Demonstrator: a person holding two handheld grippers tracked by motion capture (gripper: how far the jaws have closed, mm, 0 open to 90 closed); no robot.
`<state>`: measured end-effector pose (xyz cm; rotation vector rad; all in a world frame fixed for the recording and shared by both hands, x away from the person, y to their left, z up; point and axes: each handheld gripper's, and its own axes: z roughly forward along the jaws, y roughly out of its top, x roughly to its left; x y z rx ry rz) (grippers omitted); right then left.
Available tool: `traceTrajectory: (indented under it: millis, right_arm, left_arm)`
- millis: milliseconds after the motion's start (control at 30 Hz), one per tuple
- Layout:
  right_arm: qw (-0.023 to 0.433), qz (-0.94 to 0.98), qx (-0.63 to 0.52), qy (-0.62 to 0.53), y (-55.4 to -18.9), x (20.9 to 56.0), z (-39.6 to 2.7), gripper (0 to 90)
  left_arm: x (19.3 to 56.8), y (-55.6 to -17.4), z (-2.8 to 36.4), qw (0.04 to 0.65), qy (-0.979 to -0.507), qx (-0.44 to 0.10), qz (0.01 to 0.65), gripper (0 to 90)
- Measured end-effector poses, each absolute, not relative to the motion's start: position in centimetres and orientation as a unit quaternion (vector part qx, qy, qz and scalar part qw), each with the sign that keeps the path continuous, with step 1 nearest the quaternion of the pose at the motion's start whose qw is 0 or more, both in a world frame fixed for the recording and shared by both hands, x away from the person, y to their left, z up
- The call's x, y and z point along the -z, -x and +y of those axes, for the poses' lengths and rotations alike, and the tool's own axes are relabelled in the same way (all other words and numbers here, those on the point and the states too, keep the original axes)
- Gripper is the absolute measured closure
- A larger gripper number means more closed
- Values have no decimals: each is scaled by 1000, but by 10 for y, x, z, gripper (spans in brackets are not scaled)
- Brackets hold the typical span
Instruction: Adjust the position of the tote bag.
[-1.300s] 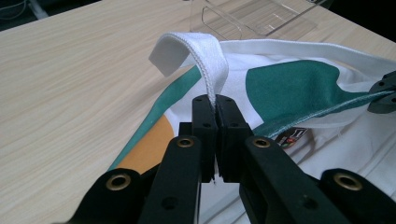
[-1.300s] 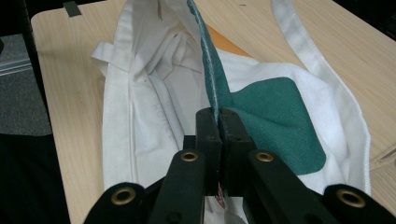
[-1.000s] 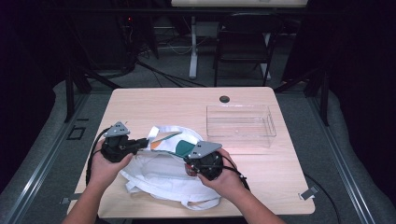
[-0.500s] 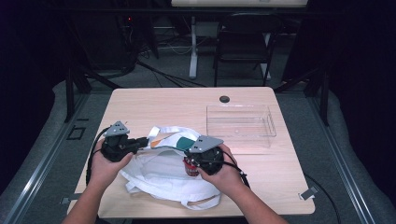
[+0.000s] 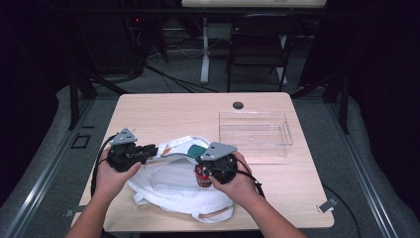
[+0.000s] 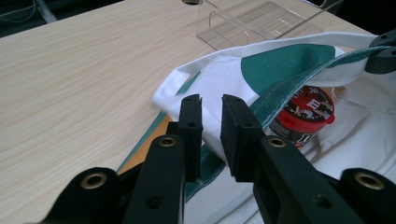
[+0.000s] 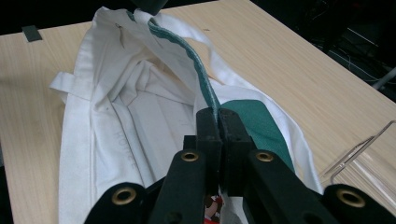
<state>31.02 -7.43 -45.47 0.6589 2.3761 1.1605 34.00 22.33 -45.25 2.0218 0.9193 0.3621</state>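
A white cloth bag [image 5: 168, 183] with a green patch lies on the near half of the wooden table [image 5: 173, 111]. A red-lidded can [image 6: 303, 114] stands inside its mouth, also seen from above as the can [image 5: 200, 176]. My left gripper [image 6: 211, 105] is at the left end of the bag's rim. Its jaws have just been opening and now stand slightly apart, with the white cloth [image 6: 212, 84] in the gap but not pinched. My right gripper [image 7: 218, 116] is shut on the green-trimmed rim [image 7: 194, 60] and holds it up. From above, the left gripper [image 5: 152, 148] and right gripper [image 5: 198, 159] face each other across the bag's mouth.
A clear plastic tray [image 5: 255, 131] sits at the back right of the table, close to the bag. A small dark round cap [image 5: 238, 105] lies behind it. The table's back left is bare wood. A chair [image 5: 260, 49] and cables stand on the floor beyond.
The left gripper's jaws have parted a little from the bag's rim. Both hands stay almost where they were, and the right gripper keeps its hold on the rim.
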Motion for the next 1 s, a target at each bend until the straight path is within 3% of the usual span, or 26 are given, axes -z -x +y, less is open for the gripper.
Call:
traceTrajectory:
  millis: [433,1000]
  right_arm:
    - [208,849,-419,-244,-315,451,-75,883]
    - [204,841,-424,-269,-331,452,-80,883]
  left_arm:
    - [449,-335,229,438,-808,-154,364,667]
    - [451,-337,228,423,-814,-164,362,609]
